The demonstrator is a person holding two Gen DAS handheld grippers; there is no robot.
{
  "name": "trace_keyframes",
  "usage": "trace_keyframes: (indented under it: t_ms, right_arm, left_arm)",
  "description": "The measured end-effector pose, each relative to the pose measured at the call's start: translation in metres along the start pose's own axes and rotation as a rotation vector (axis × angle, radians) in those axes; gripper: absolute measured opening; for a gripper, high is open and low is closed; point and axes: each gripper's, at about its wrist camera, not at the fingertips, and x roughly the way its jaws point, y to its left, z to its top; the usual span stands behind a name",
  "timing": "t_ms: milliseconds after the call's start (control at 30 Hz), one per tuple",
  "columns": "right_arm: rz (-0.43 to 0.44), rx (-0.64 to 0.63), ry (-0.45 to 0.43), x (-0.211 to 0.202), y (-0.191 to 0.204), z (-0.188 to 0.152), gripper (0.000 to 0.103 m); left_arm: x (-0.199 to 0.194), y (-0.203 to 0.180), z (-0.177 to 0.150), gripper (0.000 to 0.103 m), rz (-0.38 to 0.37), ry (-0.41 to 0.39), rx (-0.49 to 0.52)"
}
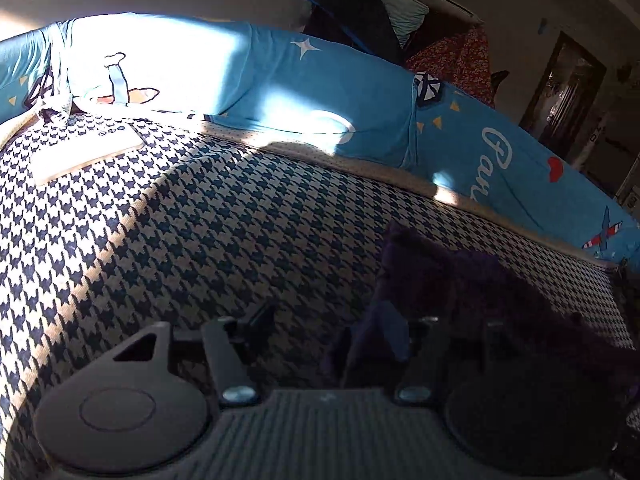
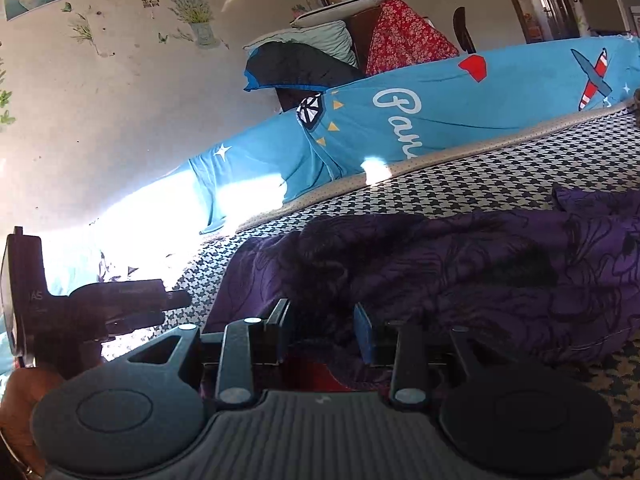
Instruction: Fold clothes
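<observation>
Purple clothing (image 2: 460,264), printed with dark line flowers, is lying bunched on the houndstooth bedspread (image 1: 200,220), and my two cameras are giving me quite different shares of it. My right wrist view is showing the cloth spreading wide across the middle and right of the picture, in folds. My left wrist view is catching only its dark corner (image 1: 460,280) at lower right, mostly in shadow.

My right tongs (image 2: 322,326) are pinching a gathered fold of the purple cloth; the fabric is running straight in between the two fingers, with the blue pad (image 2: 364,334) pressing its right side. My left tongs (image 1: 336,328) are standing spread apart. A strip of the cloth is hanging at the right finger (image 1: 394,338), and I am seeing bare bedspread across the rest of the gap, so nothing is being squeezed there. In the right view the left tongs (image 2: 176,300) are showing side-on at the far left, pointing toward the cloth's edge, with my hand (image 2: 24,408) beneath them.

Only the left view is showing a flat white remote-like pad (image 1: 84,152) lying on the bedspread, far back near the bolster. Only the right view is showing the flower stickers (image 2: 192,12) on the pale wall.

A long blue bolster (image 2: 400,120) with planes and white lettering is lining the far edge of the bed, with hard sunlight falling across it. Behind it, pillows (image 2: 320,40) and a red flowered cloth (image 2: 404,36) are piling up, and a dark doorway (image 1: 560,92) is standing beyond.
</observation>
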Motion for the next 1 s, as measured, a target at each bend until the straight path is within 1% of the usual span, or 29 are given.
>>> trace_keyframes:
  t_ms: [33,67,133,200,367,400,433,500,533,600,667,767,800,833,900,933,1000]
  right_arm:
    - [0.017,-0.015,0.004,0.001,0.004,-0.001,0.034]
    - [0.032,-0.033,0.011,0.002,0.008,-0.002,0.035]
    - [0.035,-0.073,0.026,0.006,0.015,-0.005,0.035]
    - [0.032,-0.095,0.038,0.009,0.018,-0.008,0.035]
    - [0.023,-0.087,0.053,0.012,0.016,-0.010,0.035]
    - [0.021,-0.085,0.055,0.012,0.015,-0.010,0.035]
    - [0.020,-0.082,0.056,0.013,0.014,-0.011,0.035]
    - [0.015,-0.079,0.057,0.013,0.014,-0.010,0.035]
    - [0.012,-0.078,0.056,0.013,0.014,-0.010,0.035]
    - [0.008,-0.075,0.056,0.014,0.014,-0.010,0.035]
    - [0.004,-0.074,0.056,0.014,0.014,-0.009,0.035]
    - [-0.003,-0.071,0.053,0.016,0.015,-0.008,0.035]
    - [-0.004,-0.070,0.052,0.016,0.016,-0.008,0.035]
    - [-0.006,-0.069,0.051,0.016,0.016,-0.008,0.035]
    - [-0.004,-0.070,0.053,0.017,0.017,-0.008,0.035]
    - [-0.004,-0.071,0.055,0.017,0.017,-0.008,0.035]
    - [-0.005,-0.078,0.058,0.018,0.018,-0.009,0.035]
  left_arm:
    - [0.001,-0.001,-0.001,0.074,-0.024,0.008,-0.001]
    - [0.003,-0.003,-0.002,0.077,-0.040,0.015,0.003]
    - [0.005,-0.006,-0.003,0.091,-0.072,0.028,0.011]
    - [0.011,-0.010,-0.005,0.097,-0.088,0.051,0.023]
    - [0.028,-0.025,-0.011,0.097,-0.120,0.119,0.094]
    - [0.031,-0.028,-0.013,0.089,-0.128,0.136,0.111]
    - [0.034,-0.031,-0.015,0.071,-0.132,0.154,0.128]
    - [0.039,-0.034,-0.019,0.045,-0.141,0.184,0.143]
    - [0.040,-0.034,-0.020,0.031,-0.148,0.183,0.140]
    - [0.034,-0.035,-0.020,0.016,-0.145,0.149,0.158]
    - [0.026,-0.039,-0.020,0.013,-0.128,0.102,0.188]
    - [0.015,-0.046,-0.022,0.012,-0.037,0.029,0.257]
    - [0.014,-0.047,-0.022,0.012,0.010,0.010,0.278]
    - [0.014,-0.048,-0.021,0.009,0.065,-0.008,0.298]
    - [0.014,-0.044,-0.016,0.006,0.183,-0.050,0.309]
    - [0.013,-0.039,-0.010,0.006,0.236,-0.067,0.294]
    - [0.013,-0.022,0.006,0.006,0.333,-0.091,0.232]
